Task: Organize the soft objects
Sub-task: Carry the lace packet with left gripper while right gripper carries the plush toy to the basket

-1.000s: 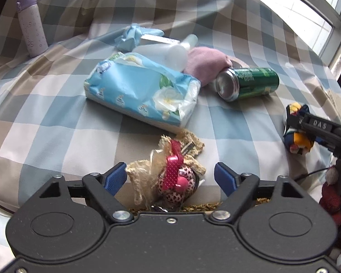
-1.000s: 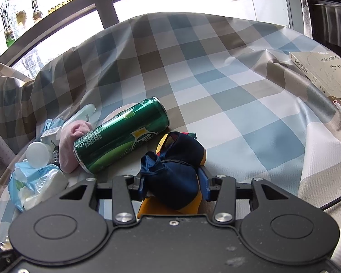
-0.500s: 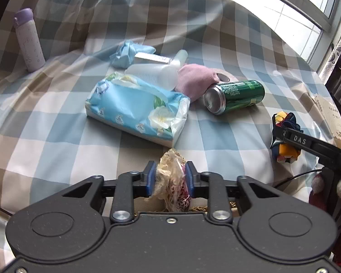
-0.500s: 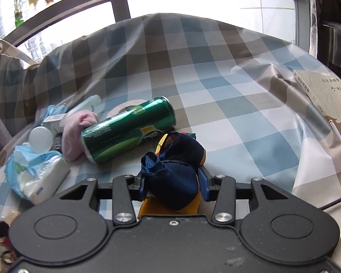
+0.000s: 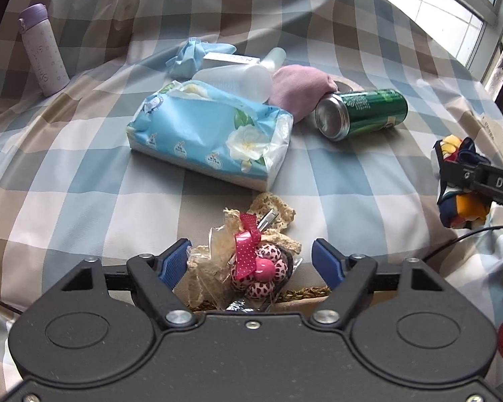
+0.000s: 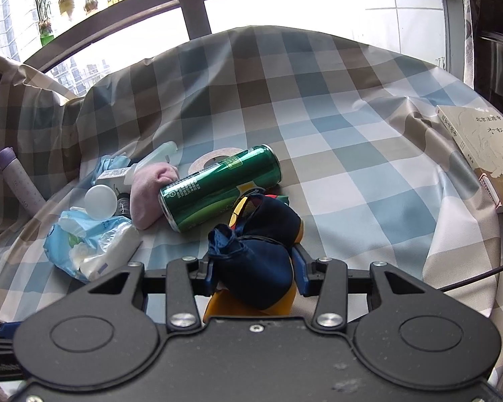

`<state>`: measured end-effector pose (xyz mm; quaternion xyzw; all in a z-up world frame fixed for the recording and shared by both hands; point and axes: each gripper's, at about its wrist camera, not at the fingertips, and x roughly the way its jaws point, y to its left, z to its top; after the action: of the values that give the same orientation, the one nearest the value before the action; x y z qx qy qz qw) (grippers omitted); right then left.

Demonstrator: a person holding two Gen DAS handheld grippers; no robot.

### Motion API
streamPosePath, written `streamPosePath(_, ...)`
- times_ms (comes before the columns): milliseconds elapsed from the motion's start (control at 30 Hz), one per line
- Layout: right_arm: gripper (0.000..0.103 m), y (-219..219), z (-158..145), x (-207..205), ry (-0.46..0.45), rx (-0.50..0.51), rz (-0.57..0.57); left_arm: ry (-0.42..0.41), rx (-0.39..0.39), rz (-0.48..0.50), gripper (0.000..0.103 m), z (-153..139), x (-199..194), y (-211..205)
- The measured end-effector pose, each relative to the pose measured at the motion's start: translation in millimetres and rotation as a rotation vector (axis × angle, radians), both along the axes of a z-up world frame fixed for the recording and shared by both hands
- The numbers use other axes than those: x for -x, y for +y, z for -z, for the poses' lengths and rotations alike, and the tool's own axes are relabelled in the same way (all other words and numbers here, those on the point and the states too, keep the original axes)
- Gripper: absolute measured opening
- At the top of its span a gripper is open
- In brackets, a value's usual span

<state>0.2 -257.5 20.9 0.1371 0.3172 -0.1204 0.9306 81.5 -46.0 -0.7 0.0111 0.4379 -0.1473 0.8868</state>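
Observation:
My left gripper (image 5: pixel 251 261) is open, its blue pads on either side of a lace hair ornament (image 5: pixel 251 261) with a pink bow and leopard-print balls, lying on the checked cloth. My right gripper (image 6: pixel 256 269) is shut on a navy, yellow and red fabric bundle (image 6: pixel 261 244); it also shows in the left wrist view (image 5: pixel 459 184) at the right. A pink folded cloth (image 5: pixel 298 87) and a light blue crumpled cloth (image 5: pixel 191 57) lie at the back.
A blue tissue pack (image 5: pixel 208 134), a clear plastic bottle (image 5: pixel 238 77), a green can (image 5: pixel 362 114) on its side and a tape roll (image 6: pixel 211 160) crowd the middle. A lilac flask (image 5: pixel 43 53) stands far left. A book (image 6: pixel 483 150) lies at the right edge.
My left gripper was shut on the hair ornament half a second ago; now it is open and the ornament lies between the pads. The right gripper still holds its bundle.

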Motion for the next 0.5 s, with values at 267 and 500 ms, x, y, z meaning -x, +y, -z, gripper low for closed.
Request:
streamPosePath(267, 0.042, 3, -2, 4, 0.016, -0.001, -0.005, 0.047, -0.023, 0.032, 0.047, 10, -4, -6)
streamPosePath(500, 0.042, 2, -12, 14, -0.007, -0.030, -0.005, 0.040, 0.015, 0.035, 0.045, 1, 0, -3)
